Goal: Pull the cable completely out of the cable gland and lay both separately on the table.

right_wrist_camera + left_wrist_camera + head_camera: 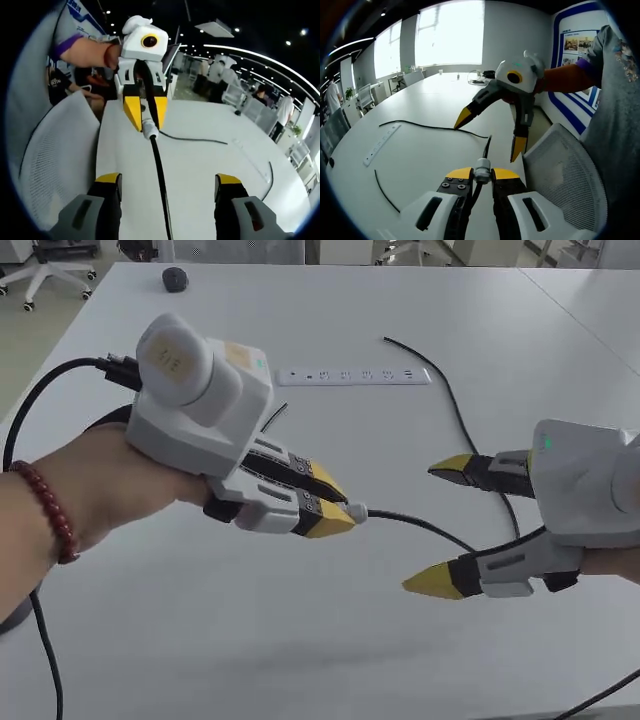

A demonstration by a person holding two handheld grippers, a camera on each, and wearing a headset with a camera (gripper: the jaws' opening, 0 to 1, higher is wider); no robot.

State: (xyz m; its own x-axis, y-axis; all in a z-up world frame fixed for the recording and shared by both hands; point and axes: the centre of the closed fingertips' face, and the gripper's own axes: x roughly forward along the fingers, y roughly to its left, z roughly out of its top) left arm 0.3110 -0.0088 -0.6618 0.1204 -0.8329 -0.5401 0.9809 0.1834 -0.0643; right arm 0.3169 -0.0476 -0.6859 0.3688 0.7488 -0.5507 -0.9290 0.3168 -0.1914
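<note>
"White plastic, that cable gland (481,169)? Where was it?"

"Pinched between the left gripper's (345,512) yellow jaws, held up off the worktop (300,640)."

"And the cable (158,170)?"

"Black, threaded through the gland. Its long axis ran from the gland straight towards the right gripper (420,530)."

"Was that one clamped?"

"No, spread wide. It had a jaw on either side of the cable, near the gland, gripping nothing. I judged it only needed to close there and pull away from the gland along that axis."
</note>
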